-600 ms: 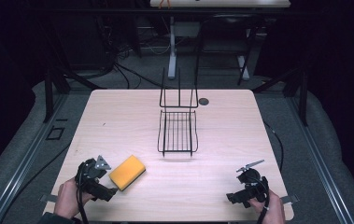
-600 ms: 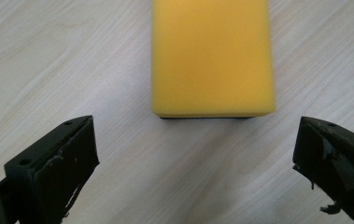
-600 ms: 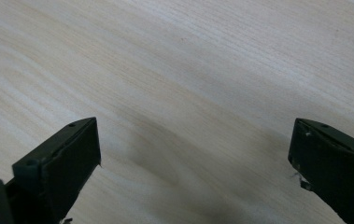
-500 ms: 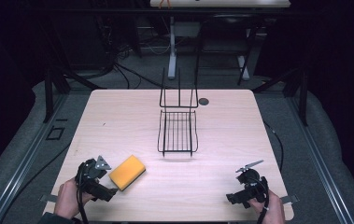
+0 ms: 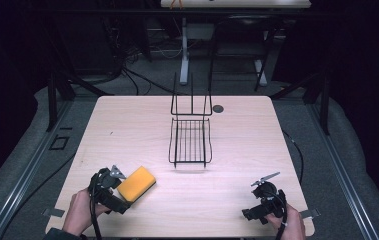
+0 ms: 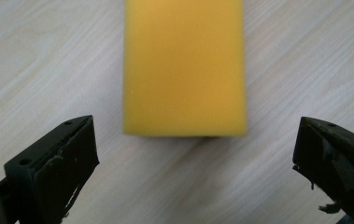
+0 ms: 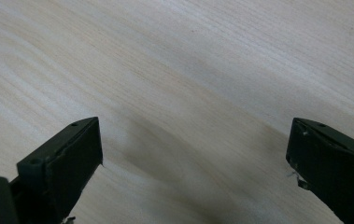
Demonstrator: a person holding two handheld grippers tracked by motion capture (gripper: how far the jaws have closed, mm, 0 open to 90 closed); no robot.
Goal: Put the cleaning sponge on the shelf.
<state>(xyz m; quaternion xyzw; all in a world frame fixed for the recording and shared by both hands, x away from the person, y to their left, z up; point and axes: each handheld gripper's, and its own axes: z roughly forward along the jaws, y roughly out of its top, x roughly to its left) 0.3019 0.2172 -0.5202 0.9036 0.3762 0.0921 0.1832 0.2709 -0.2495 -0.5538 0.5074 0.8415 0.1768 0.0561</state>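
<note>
Sponge [image 6: 184,65] judged light, soft and compressible, unlikely to slip; best taken across its two long sides near the close end. It lies flat on the table [image 5: 127,125], near-left part, just ahead of the left gripper [image 6: 195,149], centred between the spread jaws, untouched. Right gripper [image 7: 195,154] also spread, over bare wood, well apart.

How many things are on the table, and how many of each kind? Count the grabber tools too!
Yellow sponge: 1
Black wire rack: 1
Small dark round disc: 1
Grippers: 2, the left gripper and the right gripper, both open
Total: 5
</note>
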